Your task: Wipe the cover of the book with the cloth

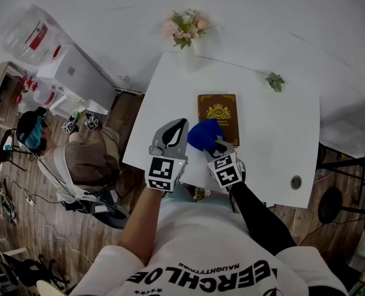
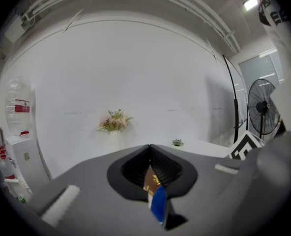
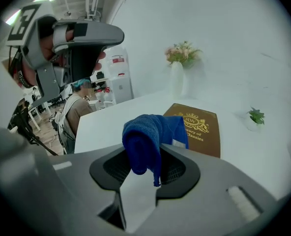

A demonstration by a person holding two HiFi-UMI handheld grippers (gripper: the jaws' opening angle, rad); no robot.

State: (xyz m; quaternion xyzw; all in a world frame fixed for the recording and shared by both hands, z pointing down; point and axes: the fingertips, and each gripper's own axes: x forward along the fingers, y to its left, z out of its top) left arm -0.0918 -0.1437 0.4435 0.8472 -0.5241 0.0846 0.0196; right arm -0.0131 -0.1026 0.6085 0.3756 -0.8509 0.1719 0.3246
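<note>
The right gripper (image 1: 219,148) has its jaws clamped on a bunched blue cloth (image 1: 203,134). The cloth hangs over the near left corner of the book (image 1: 219,111); I cannot tell whether it touches the cover. The book lies flat in the middle of the white worktop (image 1: 269,147), gold crest up. The left gripper (image 1: 173,134) sits just left of the cloth, jaws pressed together on nothing. To wipe well, I judge the loose fold should be lowered flat onto the cover and drawn in long strokes toward the far edge, with light pressure so the book doesn't slide. The idle left jaws could pin a near corner.
</note>
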